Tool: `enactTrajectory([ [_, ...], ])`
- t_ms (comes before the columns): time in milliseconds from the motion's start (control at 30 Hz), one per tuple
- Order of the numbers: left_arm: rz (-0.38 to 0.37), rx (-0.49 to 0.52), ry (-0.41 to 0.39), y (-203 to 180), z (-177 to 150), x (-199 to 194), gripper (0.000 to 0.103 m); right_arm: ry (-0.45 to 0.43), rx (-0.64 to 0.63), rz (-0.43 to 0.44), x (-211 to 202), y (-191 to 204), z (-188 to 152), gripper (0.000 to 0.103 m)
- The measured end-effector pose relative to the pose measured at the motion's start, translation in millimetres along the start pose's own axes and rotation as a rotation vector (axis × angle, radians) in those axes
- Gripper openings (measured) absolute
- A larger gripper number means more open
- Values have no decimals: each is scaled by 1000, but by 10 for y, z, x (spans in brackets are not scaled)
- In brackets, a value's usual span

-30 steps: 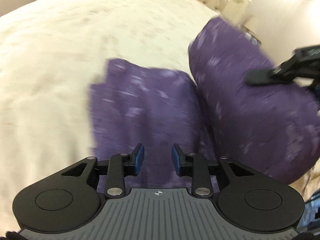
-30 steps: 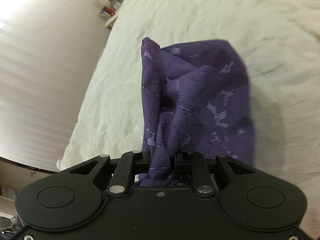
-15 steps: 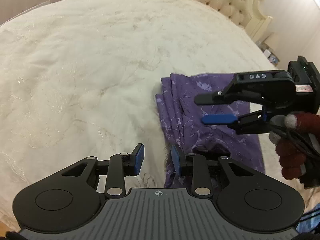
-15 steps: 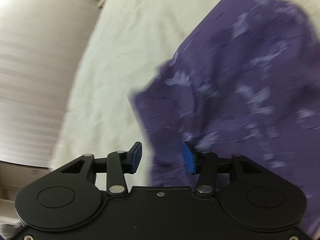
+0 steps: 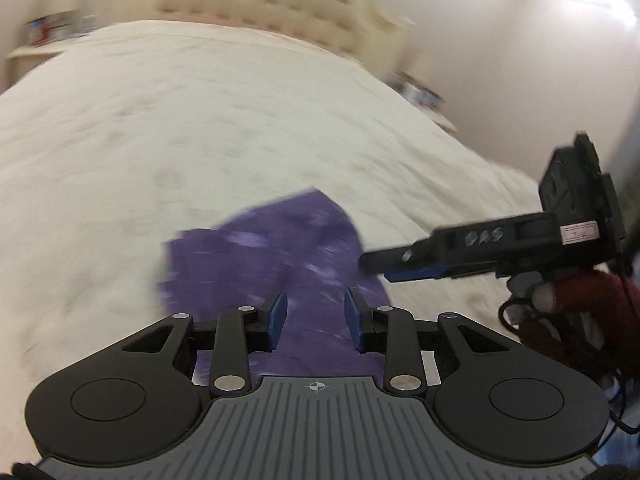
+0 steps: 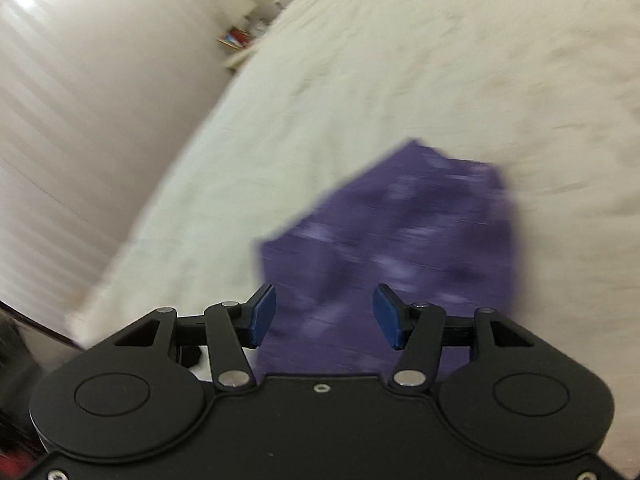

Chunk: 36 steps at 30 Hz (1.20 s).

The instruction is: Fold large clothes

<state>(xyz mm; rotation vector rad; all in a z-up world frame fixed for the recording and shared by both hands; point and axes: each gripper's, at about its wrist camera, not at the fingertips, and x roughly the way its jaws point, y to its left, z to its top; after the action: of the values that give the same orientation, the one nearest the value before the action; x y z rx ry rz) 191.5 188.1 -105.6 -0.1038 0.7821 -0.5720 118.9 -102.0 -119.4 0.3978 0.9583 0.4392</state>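
A purple patterned garment lies folded in a compact pile on the cream bed cover, blurred by motion. My left gripper is open and empty, held just above its near edge. My right gripper is open and empty, above the same garment. In the left wrist view the right gripper's fingers show side-on at the right, over the garment's right edge, held by a hand in a dark red glove.
The cream bed cover spreads all around the garment. A tufted headboard stands at the far end, with bedside shelves to its left. A white curtain or wall runs along the bed's left side.
My right gripper let go of the purple garment and opened; the garment dropped into a folded pile on the bed. Both grippers have pulled back and up from it.
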Motion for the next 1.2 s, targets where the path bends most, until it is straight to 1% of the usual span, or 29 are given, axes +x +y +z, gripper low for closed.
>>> enactTrajectory([
  [33, -8, 36, 20, -55, -43, 94, 31, 7, -22, -37, 17, 8, -67, 61],
  [100, 10, 75, 89, -107, -151, 271, 31, 30, -70, -96, 22, -54, -220, 60],
  [167, 49, 79, 159, -50, -316, 427, 30, 81, -112, -134, 88, -61, -349, 53],
  [233, 88, 58, 230, 71, -514, 550, 30, 138, -124, -147, 214, -83, -511, 53],
  [267, 92, 37, 256, 131, -599, 594, 30, 159, -138, -143, 259, -90, -575, 53],
  [300, 95, 16, 272, 192, -647, 615, 30, 182, -155, -137, 296, -94, -619, 53],
  [367, 88, -18, 275, 249, -713, 615, 30, 206, -173, -129, 330, -67, -624, 53],
  [433, 84, -24, 271, 225, -697, 590, 30, 209, -169, -117, 300, -57, -522, 53],
  [467, 85, -27, 274, 207, -679, 584, 30, 185, -167, -112, 226, -55, -459, 53],
  [600, 82, -50, 281, 247, -669, 628, 30, 23, -157, -116, 45, -71, -74, 53],
  [667, 76, -58, 281, 250, -669, 607, 30, -38, -158, -133, 98, -89, 170, 53],
  [733, 71, -63, 284, 257, -666, 612, 30, -51, -165, -154, 249, -57, 373, 53],
  [800, 68, -72, 288, 271, -658, 614, 30, -57, -172, -181, 422, -32, 543, 55],
  [900, 67, -84, 288, 288, -672, 600, 30, -14, -143, -205, 735, -68, 706, 57],
  [1000, 67, -84, 285, 283, -678, 589, 30, 83, -104, -253, 1124, -130, 799, 60],
  [1100, 71, -94, 289, 298, -657, 588, 30, 141, -94, -280, 1373, -166, 827, 69],
  [1167, 75, -101, 297, 296, -639, 606, 30, 163, -131, -285, 1453, -116, 837, 82],
  [1200, 77, -108, 300, 297, -638, 614, 31, 177, -159, -285, 1476, -74, 834, 85],
])
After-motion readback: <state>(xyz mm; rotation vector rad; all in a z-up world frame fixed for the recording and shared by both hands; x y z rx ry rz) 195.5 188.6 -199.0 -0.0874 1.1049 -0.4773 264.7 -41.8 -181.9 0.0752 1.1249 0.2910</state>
